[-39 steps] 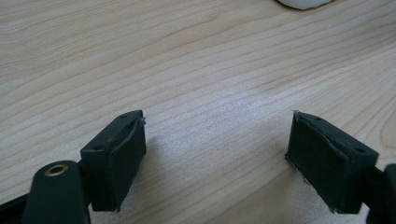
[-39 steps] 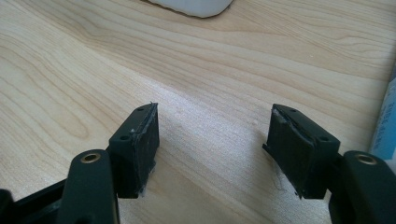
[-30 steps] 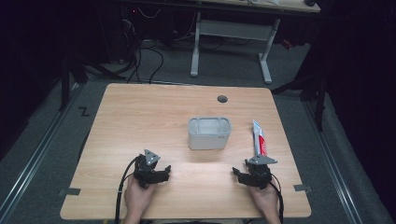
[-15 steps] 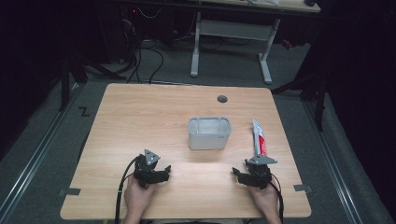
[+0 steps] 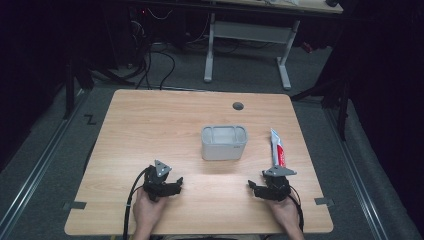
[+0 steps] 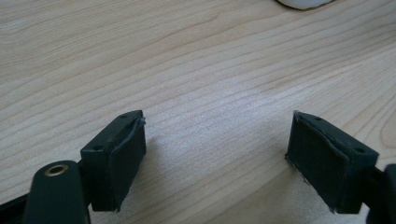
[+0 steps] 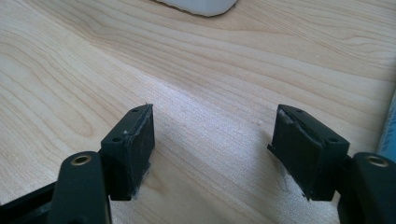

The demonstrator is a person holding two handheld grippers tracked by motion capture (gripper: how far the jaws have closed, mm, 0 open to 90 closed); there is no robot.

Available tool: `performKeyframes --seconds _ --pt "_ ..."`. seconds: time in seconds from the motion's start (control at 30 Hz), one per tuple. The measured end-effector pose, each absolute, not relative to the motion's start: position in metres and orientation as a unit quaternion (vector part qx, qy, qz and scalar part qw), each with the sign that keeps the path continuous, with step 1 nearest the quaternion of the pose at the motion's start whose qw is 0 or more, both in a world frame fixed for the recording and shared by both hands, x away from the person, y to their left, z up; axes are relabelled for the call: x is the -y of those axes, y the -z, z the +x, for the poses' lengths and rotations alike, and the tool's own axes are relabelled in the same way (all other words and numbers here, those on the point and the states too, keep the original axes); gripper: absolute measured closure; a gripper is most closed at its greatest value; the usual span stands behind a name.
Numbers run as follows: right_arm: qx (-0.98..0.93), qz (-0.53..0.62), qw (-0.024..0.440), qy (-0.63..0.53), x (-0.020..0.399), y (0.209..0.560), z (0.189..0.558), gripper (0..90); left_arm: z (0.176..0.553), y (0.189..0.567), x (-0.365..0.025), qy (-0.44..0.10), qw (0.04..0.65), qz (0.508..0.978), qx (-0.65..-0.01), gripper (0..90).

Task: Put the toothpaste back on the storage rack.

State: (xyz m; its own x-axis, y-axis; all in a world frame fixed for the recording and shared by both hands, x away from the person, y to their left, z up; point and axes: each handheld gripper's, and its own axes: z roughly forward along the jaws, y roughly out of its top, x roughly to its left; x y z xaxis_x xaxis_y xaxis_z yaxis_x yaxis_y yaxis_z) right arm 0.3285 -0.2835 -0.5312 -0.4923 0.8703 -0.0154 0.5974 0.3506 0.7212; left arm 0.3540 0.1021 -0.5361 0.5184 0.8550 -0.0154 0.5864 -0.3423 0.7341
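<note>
A white rectangular tub (image 5: pixel 224 142) stands open-topped at the middle of the wooden table (image 5: pixel 150 130). To its right lies a white and red toothpaste tube (image 5: pixel 277 150), lengthwise front to back. My left gripper (image 5: pixel 175 184) rests on the table near the front left, held in a hand, and its jaws stand open over bare wood (image 6: pixel 217 140). My right gripper (image 5: pixel 252 188) rests at the front right, just in front of the tube, also open with nothing between its pads (image 7: pixel 212 140). The tub's edge (image 7: pixel 201 5) and the tube's edge (image 7: pixel 390 126) show in the right gripper view.
A small dark grommet hole (image 5: pixel 238 106) sits near the table's far edge. Beyond the table is a grey floor with cables (image 5: pixel 160 60) and the white legs of another desk (image 5: pixel 285 60). The tub's lower edge (image 6: pixel 303 3) peeks in at the top of the left gripper view.
</note>
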Motion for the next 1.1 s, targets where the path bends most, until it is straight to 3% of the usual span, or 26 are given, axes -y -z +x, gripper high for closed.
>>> performKeyframes --seconds 0.33,1.1 --pt "-0.786 0.473 0.213 -0.336 0.284 0.531 0.326 41.7 0.354 0.536 -0.102 -0.190 0.353 0.797 -0.453 19.8" --pt "-0.773 0.474 0.215 -0.363 0.295 0.523 0.308 47.5 0.354 0.536 -0.102 -0.190 0.353 0.797 -0.453 19.8"
